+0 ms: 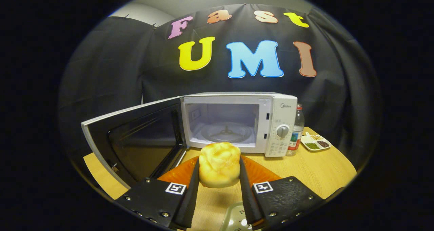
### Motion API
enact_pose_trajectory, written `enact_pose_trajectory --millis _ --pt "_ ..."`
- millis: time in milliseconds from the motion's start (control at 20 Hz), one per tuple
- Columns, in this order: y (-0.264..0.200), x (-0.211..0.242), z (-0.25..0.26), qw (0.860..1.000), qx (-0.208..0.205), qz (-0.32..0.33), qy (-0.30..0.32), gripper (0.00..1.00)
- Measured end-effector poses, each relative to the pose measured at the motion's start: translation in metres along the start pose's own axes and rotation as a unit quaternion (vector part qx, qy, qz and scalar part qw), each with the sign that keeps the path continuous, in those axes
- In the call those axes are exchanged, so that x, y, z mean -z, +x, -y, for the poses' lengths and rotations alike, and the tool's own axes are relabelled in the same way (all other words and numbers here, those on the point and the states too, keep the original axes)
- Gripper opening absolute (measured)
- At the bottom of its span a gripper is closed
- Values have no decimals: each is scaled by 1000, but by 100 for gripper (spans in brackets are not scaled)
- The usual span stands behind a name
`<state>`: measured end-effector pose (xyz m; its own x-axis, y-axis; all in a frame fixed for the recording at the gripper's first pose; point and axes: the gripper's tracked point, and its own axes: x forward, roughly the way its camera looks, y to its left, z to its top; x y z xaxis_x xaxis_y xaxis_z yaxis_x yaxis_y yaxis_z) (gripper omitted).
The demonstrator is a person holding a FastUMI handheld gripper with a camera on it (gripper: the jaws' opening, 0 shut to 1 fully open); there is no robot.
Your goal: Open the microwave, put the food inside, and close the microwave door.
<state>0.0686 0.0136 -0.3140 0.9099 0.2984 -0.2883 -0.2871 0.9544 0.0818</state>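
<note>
Bread point(219, 164) sits clamped between both fingers of the gripper point(218, 181), lifted above the orange plate point(261, 173), just before the microwave point(237, 122) with its door point(135, 139) swung open. Next likely: carry it forward onto the turntable point(226, 132).

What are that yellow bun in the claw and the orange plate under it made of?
The bun, gripped between the gripper fingers, looks like soft foam or real bread: matte, lumpy, slightly glossy top. The plate looks like glossy ribbed plastic, maybe glass.
</note>
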Motion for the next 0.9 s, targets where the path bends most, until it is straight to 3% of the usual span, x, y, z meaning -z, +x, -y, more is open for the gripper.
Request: enact_pose_trajectory --millis 250,500,900 --pt "58 -12 -5 999 -4 3 34 57" --pt "126 -8 -8 990 -17 -2 140 58" --pt "217 -11 9 975 10 -5 220 57"
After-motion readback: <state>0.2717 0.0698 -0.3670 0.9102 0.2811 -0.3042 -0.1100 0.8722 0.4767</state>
